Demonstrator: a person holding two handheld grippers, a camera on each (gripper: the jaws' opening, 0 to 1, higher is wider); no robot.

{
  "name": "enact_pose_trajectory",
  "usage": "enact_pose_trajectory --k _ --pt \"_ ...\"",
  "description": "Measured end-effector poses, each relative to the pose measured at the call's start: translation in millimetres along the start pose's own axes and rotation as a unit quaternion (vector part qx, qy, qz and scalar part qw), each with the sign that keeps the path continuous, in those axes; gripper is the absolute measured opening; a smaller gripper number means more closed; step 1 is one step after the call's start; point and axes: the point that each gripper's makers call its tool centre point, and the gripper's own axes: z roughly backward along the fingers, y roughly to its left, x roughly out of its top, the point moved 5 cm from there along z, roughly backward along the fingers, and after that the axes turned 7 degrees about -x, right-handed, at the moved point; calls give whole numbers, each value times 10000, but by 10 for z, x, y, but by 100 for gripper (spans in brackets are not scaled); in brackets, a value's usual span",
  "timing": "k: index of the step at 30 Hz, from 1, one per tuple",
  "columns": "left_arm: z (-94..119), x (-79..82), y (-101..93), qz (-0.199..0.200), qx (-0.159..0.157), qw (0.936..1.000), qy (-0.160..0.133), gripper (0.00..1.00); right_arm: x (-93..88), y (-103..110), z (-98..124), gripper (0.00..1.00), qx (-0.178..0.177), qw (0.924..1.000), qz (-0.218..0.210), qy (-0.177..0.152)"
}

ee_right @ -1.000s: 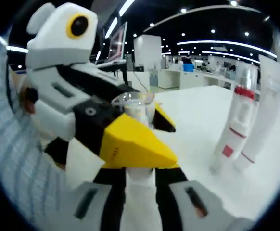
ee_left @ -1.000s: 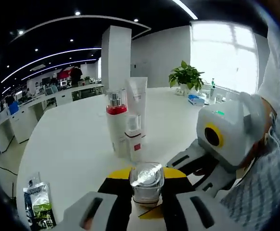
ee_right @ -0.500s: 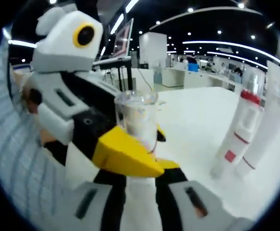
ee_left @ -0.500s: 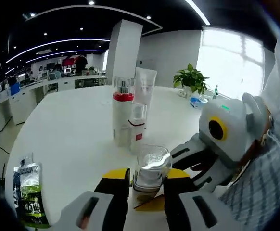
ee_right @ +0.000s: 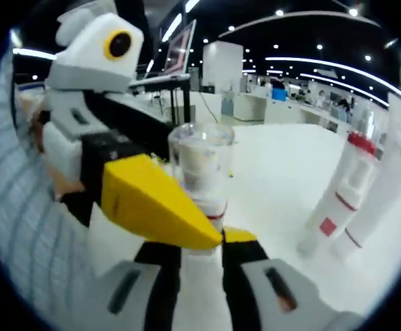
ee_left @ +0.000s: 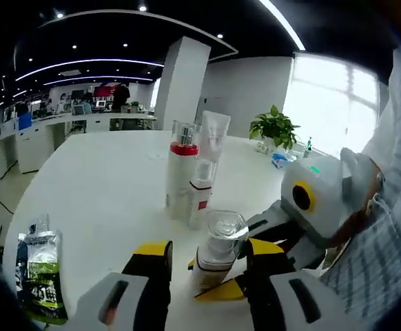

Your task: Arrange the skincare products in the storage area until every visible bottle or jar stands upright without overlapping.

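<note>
White bottle with clear cap (ee_left: 216,254) (ee_right: 202,181) upright on white table (ee_left: 97,193), clamped low by right gripper (ee_right: 202,256). Left gripper (ee_left: 206,272) jaws apart, flanking bottle. Beyond bottle, red-capped bottles (ee_left: 181,181) and tube (ee_left: 213,138) upright, bunched. Green sachet (ee_left: 42,276) flat, well left of bottle.

no legible text on any bottle, tube or packet

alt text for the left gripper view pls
A small clear-capped bottle stands on a white table between the open jaws of the left hand-held gripper, with the right hand-held gripper beside it. Behind stand three upright white bottles; a green sachet lies at left.
</note>
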Motion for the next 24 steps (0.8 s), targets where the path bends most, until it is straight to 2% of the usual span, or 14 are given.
enact_pose_trajectory --k 2,11,18,24 --pt "25 27 2 35 -23 9999 -106 47 -17 -2 -5 20 4 10000 43 53" --pt "148 39 28 -7 16 9997 -255 51 -91 -5 -23 20 0 9997 92 233" --pt "323 72 86 1 112 9993 -358 52 -107 -5 -20 21 -46 9997 49 229" --pt "470 58 116 40 189 9986 -491 57 -122 -17 -18 21 -74 9997 49 213"
